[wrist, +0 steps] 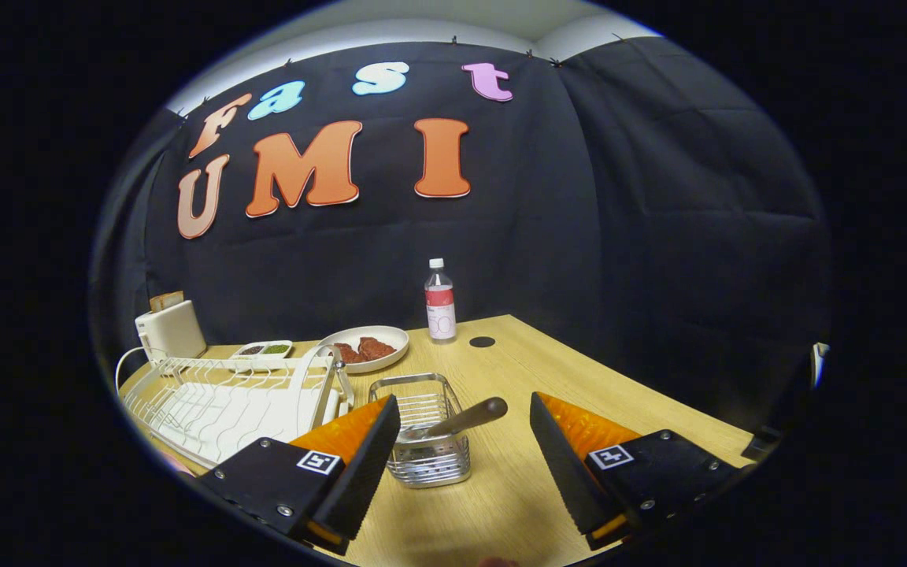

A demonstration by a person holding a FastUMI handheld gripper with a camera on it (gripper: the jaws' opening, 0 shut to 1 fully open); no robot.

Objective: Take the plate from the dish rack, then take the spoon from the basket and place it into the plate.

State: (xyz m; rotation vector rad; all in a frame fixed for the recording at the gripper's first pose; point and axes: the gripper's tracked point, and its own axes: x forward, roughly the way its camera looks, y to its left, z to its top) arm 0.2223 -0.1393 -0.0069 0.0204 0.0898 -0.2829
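- Spanning the lower middle of the frame, the gripper (465, 437) has its two fingers set wide apart, holding nothing, with bare wooden table (619, 394) between them.
- Basket (424, 433): small metal wire basket, standing on the table between the fingers, nearer the left finger and partly overlapped by its tip.
- Spoon (463, 419): lying tilted in the basket, dark handle reaching out over the basket's rim toward the right finger, touching neither finger; the bowl end sits low inside the basket and is hard to make out.
- Dish rack (225, 398): white wire rack, lower left of the frame, just left of the basket and partly behind the left finger. Whether a plate stands in its slots cannot be told.
- Plate (371, 346): white, round, flat on the table beyond the basket, middle of the frame, carrying reddish-brown pieces of food (365, 349).
- Small white dish (263, 350): two compartments, dark contents in one and green in the other, left of the plate, behind the rack.
- Toaster (170, 329): white, left edge of the frame, behind the rack, a slice of bread showing at its top.
- Bottle (440, 301): clear plastic, white cap, red label, upright at the far edge of the table, right of the plate.
- Round dark hole (482, 342) in the tabletop, just right of the bottle.
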